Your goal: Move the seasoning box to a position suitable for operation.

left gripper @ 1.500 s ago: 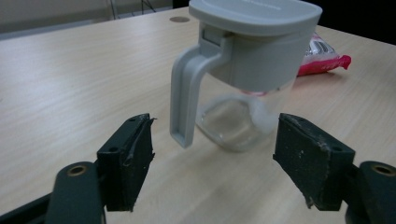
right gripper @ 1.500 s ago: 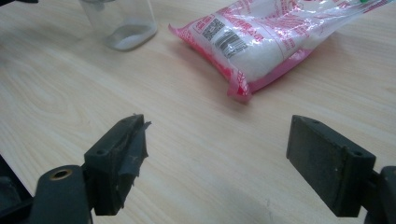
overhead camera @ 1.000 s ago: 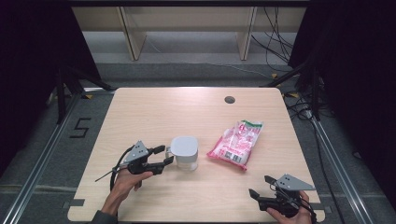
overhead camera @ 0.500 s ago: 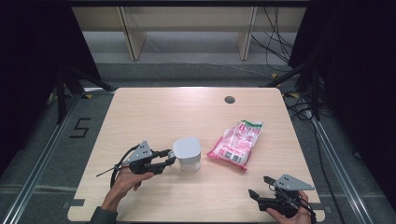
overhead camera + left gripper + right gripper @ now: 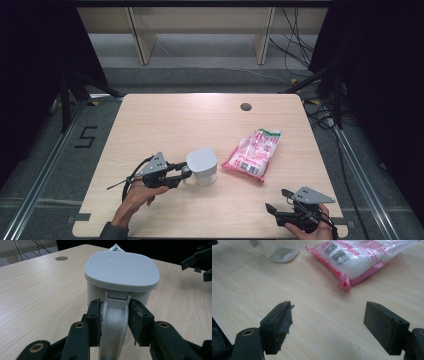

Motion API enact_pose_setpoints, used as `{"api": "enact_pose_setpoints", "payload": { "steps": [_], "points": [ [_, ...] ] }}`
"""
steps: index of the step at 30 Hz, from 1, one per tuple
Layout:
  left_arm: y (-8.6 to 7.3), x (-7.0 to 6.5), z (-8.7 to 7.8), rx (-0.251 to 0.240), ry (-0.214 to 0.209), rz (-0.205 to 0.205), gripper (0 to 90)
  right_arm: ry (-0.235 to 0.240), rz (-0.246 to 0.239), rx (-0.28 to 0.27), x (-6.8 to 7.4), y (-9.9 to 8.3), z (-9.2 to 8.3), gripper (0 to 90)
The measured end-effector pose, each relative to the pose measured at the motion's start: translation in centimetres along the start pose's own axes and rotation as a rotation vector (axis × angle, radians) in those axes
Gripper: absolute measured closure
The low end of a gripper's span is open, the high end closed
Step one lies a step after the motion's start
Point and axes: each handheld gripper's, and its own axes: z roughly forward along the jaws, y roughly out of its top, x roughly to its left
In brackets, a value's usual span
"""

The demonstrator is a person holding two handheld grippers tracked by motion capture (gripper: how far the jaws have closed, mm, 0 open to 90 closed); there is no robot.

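A white container with a grey lid (image 5: pixel 202 165) stands at the table's front middle. In the left gripper view its lid (image 5: pixel 121 267) is close ahead and its white handle (image 5: pixel 115 315) runs down between my jaws. My left gripper (image 5: pixel 185 172) (image 5: pixel 115 320) has just been closing, and its pads now press both sides of that handle. A pink and white bag (image 5: pixel 254 152) (image 5: pixel 354 257) lies flat to the right of the container. At the front right corner, my right gripper (image 5: pixel 277 201) (image 5: pixel 328 322) rests low over bare wood, open and holding nothing.
The wooden table (image 5: pixel 165 125) has a round cable hole (image 5: pixel 245 106) near its far edge. The clear base of the container (image 5: pixel 279 250) is at the top left of the right gripper view. Shelving and cables stand on the floor beyond the table.
The left gripper's jaws have closed onto the container's handle, and the gripper and container have edged slightly to the right. The right gripper has stayed put.
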Motion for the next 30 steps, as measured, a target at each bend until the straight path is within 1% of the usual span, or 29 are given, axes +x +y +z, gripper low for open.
{"api": "enact_pose_setpoints", "payload": {
  "steps": [1, 2, 3, 4, 5, 6, 7, 8, 9, 10, 12, 13, 14, 15, 16, 17, 18, 19, 20, 21, 22, 23, 24, 25, 26, 27, 28, 29, 30],
  "points": [
    [0.0, -0.4, 0.1, 0.003, 0.015, -0.025, 64.1, 0.003, 0.005, -0.001, 0.0, 0.0, -0.1, 23.4],
    [0.0, -0.4, 0.1, 0.003, 0.015, -0.025, 64.7, -0.005, -0.009, 0.008, -0.1, 0.0, -0.2, 23.6],
    [0.0, -0.5, 0.2, 0.005, 0.018, -0.012, 64.7, -0.005, -0.009, 0.008, -0.1, 0.0, -0.2, 23.6],
    [0.0, -0.7, 0.2, 0.009, 0.026, -0.013, 66.3, -0.001, -0.007, -0.003, 0.0, 0.0, -0.2, 23.8],
    [0.0, -0.7, 0.2, 0.005, 0.020, -0.003, 66.3, -0.001, -0.007, -0.003, 0.0, 0.0, -0.2, 23.8],
    [0.1, -0.8, 0.3, 0.003, 0.035, -0.007, 68.2, -0.013, -0.006, -0.003, -0.1, 0.0, -0.2, 23.9],
    [0.1, -1.0, 0.3, -0.001, 0.055, -0.005, 68.2, -0.013, -0.006, -0.003, -0.1, 0.0, -0.2, 23.9],
    [0.2, -0.9, 0.2, 0.015, 0.070, 0.029, 68.3, -0.007, -0.005, -0.004, -0.1, 0.0, -0.2, 24.0],
    [0.1, -0.8, 0.0, 0.011, 0.096, 0.002, 68.3, -0.001, 0.004, -0.010, -0.1, 0.0, -0.2, 24.2],
    [0.0, -0.7, -0.2, 0.008, 0.104, -0.012, 68.3, 0.001, 0.006, -0.011, -0.1, 0.0, -0.2, 24.2],
    [-0.1, -0.4, -0.4, 0.010, 0.108, -0.006, 68.4, -0.004, -0.003, -0.007, -0.2, 0.0, -0.2, 24.2],
    [-0.1, -0.3, -0.6, 0.011, 0.120, -0.013, 68.4, -0.004, -0.003, -0.006, -0.2, 0.0, -0.2, 24.2],
    [-0.2, -0.2, -0.7, 0.007, 0.121, -0.020, 68.4, -0.004, -0.003, -0.004, -0.1, 0.0, -0.2, 24.3],
    [-0.3, 0.0, -1.0, 0.006, 0.118, -0.014, 68.3, -0.006, 0.009, -0.001, 0.0, 0.0, -0.2, 24.4],
    [-0.3, 0.0, -1.0, 0.006, 0.118, -0.014, 68.4, -0.006, 0.009, -0.001, 0.0, 0.0, -0.2, 24.4],
    [-0.4, -0.1, -1.0, 0.002, 0.110, -0.025, 68.4, -0.003, 0.024, 0.003, 0.1, 0.0, -0.2, 24.4],
    [-0.4, 0.0, -1.1, 0.005, 0.108, -0.016, 68.4, -0.009, -0.013, -0.002, -0.1, 0.0, -0.2, 24.4],
    [-0.4, 0.1, -1.0, 0.000, 0.097, -0.021, 68.3, -0.008, -0.013, 0.000, -0.1, 0.0, -0.2, 24.4],
    [-0.4, 0.1, -1.0, 0.000, 0.097, -0.021, 68.4, -0.008, -0.013, 0.000, -0.1, 0.0, -0.2, 24.4],
    [-0.4, 0.3, -1.0, -0.002, 0.090, -0.005, 68.4, -0.006, -0.007, 0.007, 0.0, 0.0, -0.2, 24.4],
    [-0.5, 0.5, -1.0, -0.015, 0.080, -0.023, 68.3, 0.001, -0.006, 0.008, 0.0, 0.0, -0.2, 24.4],
    [-0.5, 0.5, -1.0, -0.015, 0.080, -0.023, 68.3, 0.006, 0.001, 0.005, 0.0, 0.0, -0.2, 24.4],
    [-0.6, 0.7, -1.0, -0.021, 0.061, -0.026, 68.3, 0.006, 0.001, 0.005, 0.0, 0.0, -0.2, 24.4],
    [-0.7, 1.0, -1.0, -0.029, 0.051, -0.024, 68.1, 0.001, 0.017, 0.017, 0.2, 0.0, -0.3, 24.4],
    [-0.8, 1.0, -0.9, -0.040, 0.052, -0.026, 67.1, 0.001, 0.013, 0.017, 0.2, 0.0, -0.3, 24.4],
    [-0.8, 1.1, -1.0, -0.022, 0.076, -0.014, 67.1, 0.001, 0.013, 0.017, 0.2, 0.0, -0.3, 24.4],
    [-0.8, 1.1, -1.0, -0.005, 0.099, -0.001, 61.0, -0.001, -0.014, 0.008, 0.0, 0.0, -0.2, 24.4],
    [-0.8, 1.1, -1.1, 0.019, 0.136, 0.013, 61.0, -0.001, -0.014, 0.008, 0.0, 0.0, -0.2, 24.4],
    [-0.9, 1.3, -1.2, 0.039, 0.164, 0.020, 60.3, 0.003, -0.013, 0.008, 0.0, 0.0, -0.2, 24.4]
  ]
}}
